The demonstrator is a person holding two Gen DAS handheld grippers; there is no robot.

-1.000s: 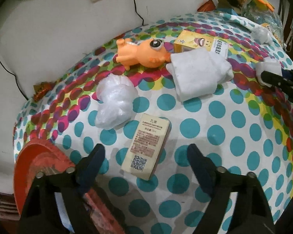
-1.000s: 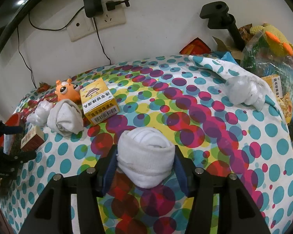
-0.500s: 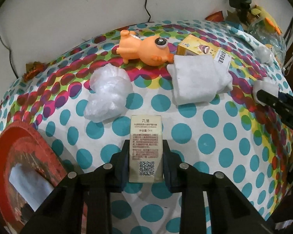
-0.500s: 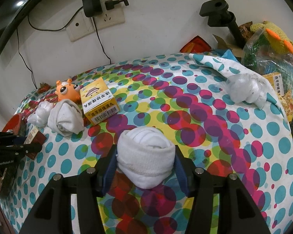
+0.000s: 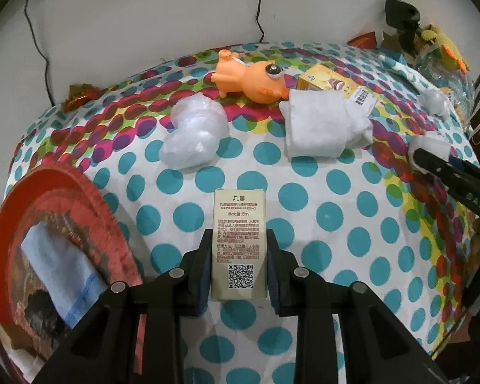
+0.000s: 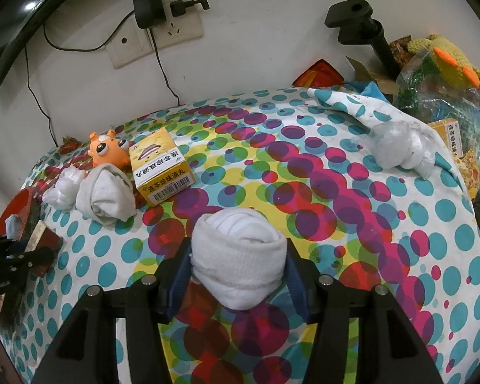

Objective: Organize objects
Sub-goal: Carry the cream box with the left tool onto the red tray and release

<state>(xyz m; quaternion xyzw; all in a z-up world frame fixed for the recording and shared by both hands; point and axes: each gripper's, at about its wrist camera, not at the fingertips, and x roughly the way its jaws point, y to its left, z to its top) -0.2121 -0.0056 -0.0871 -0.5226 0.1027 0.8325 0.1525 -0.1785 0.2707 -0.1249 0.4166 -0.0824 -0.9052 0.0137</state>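
The red tray (image 5: 80, 192) is cut off at the frame's left edge.

Both tongs (image 5: 238, 268) (image 6: 238, 270) clamped, angled down

The tablecloth (image 6: 352, 224) was white with teal dots, crossed by a band of overlapping magenta, red, yellow and green dots. On it lay an orange toy (image 5: 251, 78) with a black eye, a yellow box (image 6: 160, 166) with a barcode, white rolled socks (image 6: 238, 256) and a pale gold carton (image 5: 239, 240) printed with red text and a black QR code. The tray (image 5: 89, 198) at the left was red, holding a light blue cloth (image 5: 60, 272).
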